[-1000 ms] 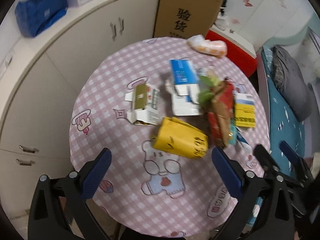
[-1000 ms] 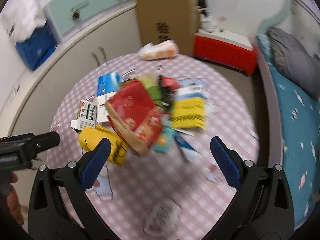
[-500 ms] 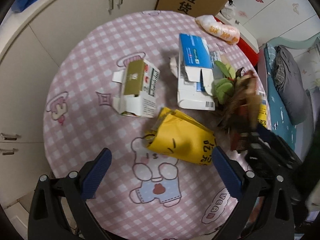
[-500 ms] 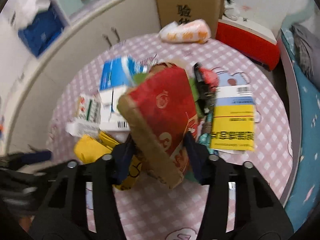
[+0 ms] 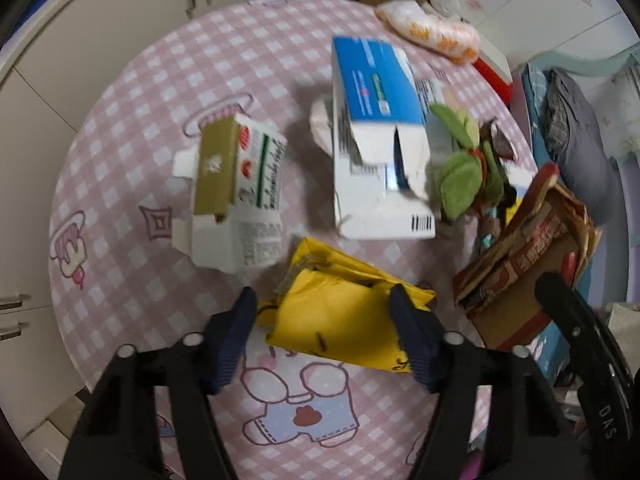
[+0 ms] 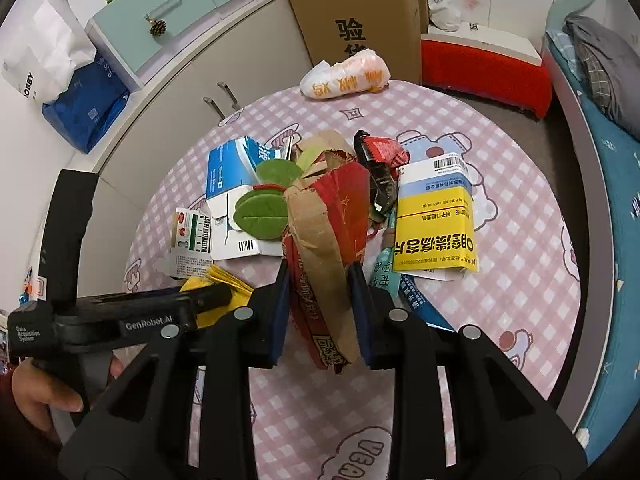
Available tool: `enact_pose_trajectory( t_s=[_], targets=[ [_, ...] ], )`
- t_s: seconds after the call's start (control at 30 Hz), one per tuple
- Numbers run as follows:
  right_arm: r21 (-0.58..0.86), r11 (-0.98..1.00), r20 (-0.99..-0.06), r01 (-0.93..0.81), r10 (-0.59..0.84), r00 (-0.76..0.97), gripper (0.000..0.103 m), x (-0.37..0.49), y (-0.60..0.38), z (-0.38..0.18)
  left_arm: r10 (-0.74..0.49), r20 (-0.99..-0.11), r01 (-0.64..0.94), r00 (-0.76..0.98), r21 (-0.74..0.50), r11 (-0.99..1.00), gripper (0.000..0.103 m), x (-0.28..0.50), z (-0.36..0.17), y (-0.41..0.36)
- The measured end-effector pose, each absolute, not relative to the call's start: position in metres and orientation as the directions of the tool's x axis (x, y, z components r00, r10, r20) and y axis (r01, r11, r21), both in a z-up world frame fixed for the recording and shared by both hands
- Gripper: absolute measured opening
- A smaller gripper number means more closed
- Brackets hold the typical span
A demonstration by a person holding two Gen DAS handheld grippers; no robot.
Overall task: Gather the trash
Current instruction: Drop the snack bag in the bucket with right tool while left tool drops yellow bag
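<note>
On the pink checked round table [image 5: 120, 128], the crumpled yellow paper bag [image 5: 344, 316] lies between my left gripper [image 5: 322, 330] fingers — spread either side of it, not visibly pressing. Its long axis runs across the gap, slightly tilted, so closing would catch it across its length. My right gripper [image 6: 318, 312] is clamped on the red-and-brown paper bag [image 6: 324, 240], held upright just beside it. White-green carton [image 5: 240, 196] and blue-white box [image 5: 376, 140] further out — left nearer both.
</note>
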State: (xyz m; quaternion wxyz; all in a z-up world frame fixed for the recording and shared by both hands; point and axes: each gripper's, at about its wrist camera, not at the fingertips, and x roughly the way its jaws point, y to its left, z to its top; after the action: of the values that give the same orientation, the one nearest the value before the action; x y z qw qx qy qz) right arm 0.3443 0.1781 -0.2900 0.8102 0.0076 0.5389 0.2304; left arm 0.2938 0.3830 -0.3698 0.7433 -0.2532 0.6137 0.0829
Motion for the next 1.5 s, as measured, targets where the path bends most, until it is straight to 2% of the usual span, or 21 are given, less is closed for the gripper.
enact_pose_trajectory(
  t_s=[0.07, 0.13, 0.2, 0.23, 0.3, 0.57, 0.93, 1.23, 1.5],
  targets=[
    [0.255, 0.893, -0.871, -0.371, 0.379, 0.314, 0.028, 0.344, 0.180, -0.290, -0.189, -0.953, -0.424, 0.237, -0.276, 0.863, 0.053, 0.292, -0.368, 0.380],
    [0.250, 0.893, -0.872, -0.373, 0.375, 0.314, 0.028, 0.345, 0.180, -0.290, -0.202, -0.949, -0.410, 0.242, -0.289, 0.865, 0.043, 0.290, -0.367, 0.378],
    [0.251, 0.894, -0.873, -0.371, 0.375, 0.313, 0.028, 0.344, 0.181, -0.290, -0.220, -0.943, -0.400, 0.251, -0.307, 0.864, 0.026, 0.286, -0.366, 0.376],
    [0.249, 0.895, -0.874, -0.371, 0.373, 0.312, 0.028, 0.344, 0.181, -0.289, -0.227, -0.939, -0.394, 0.259, -0.317, 0.863, 0.022, 0.284, -0.365, 0.375],
    [0.247, 0.893, -0.875, -0.377, 0.372, 0.308, 0.027, 0.343, 0.184, -0.289, -0.232, -0.934, -0.385, 0.272, -0.326, 0.863, 0.007, 0.281, -0.361, 0.375],
    [0.236, 0.890, -0.870, -0.389, 0.372, 0.323, 0.027, 0.334, 0.188, -0.272, -0.238, -0.903, -0.307, 0.357, -0.354, 0.883, 0.003, 0.266, -0.320, 0.365],
    [0.295, 0.898, -0.811, -0.327, 0.416, 0.412, 0.027, 0.325, 0.145, -0.209, -0.212, -0.830, -0.168, 0.517, -0.341, 0.925, 0.003, 0.273, -0.218, 0.343],
    [0.289, 0.939, -0.765, -0.185, 0.343, 0.546, 0.027, 0.347, 0.022, -0.170, -0.266, -0.781, 0.016, 0.565, -0.313, 0.950, 0.003, 0.321, -0.172, 0.235],
    [0.255, 0.963, -0.814, -0.086, 0.262, 0.518, 0.027, 0.397, -0.120, -0.194, -0.277, -0.802, 0.081, 0.529, -0.277, 0.957, 0.003, 0.405, -0.191, 0.095]
  ],
)
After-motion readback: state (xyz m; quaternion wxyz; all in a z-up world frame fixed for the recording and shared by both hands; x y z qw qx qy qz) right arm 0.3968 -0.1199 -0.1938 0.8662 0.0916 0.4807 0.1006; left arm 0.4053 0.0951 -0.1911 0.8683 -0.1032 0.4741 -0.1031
